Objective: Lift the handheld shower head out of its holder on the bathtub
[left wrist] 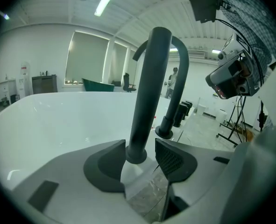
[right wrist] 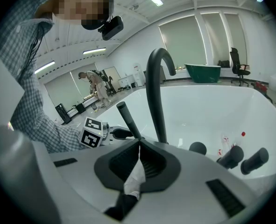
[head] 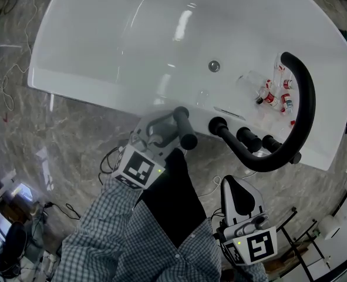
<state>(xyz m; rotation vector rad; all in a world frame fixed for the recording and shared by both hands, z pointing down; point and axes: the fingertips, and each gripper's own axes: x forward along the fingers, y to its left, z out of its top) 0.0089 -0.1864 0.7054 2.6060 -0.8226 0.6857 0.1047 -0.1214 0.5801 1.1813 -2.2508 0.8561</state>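
The handheld shower head (head: 184, 128) is a black wand standing tilted in its holder on the white bathtub's near rim (head: 73, 82). My left gripper (head: 172, 127) reaches it from the near side. In the left gripper view the wand (left wrist: 147, 92) rises between the jaws of the left gripper (left wrist: 140, 149), which stand apart on either side of its foot. The left pad lies close against it and a gap shows at the right pad, so the gripper is open. My right gripper (head: 233, 184) hangs back over the floor, shut and empty (right wrist: 138, 146). From there the wand (right wrist: 127, 120) shows too.
A tall black arched spout (head: 302, 116) rises from the rim right of the wand, with two black knobs (head: 248, 138) beside it. Small bottles (head: 276, 96) lie in the tub near the round drain (head: 214, 66). Cables and stands sit on the marbled floor.
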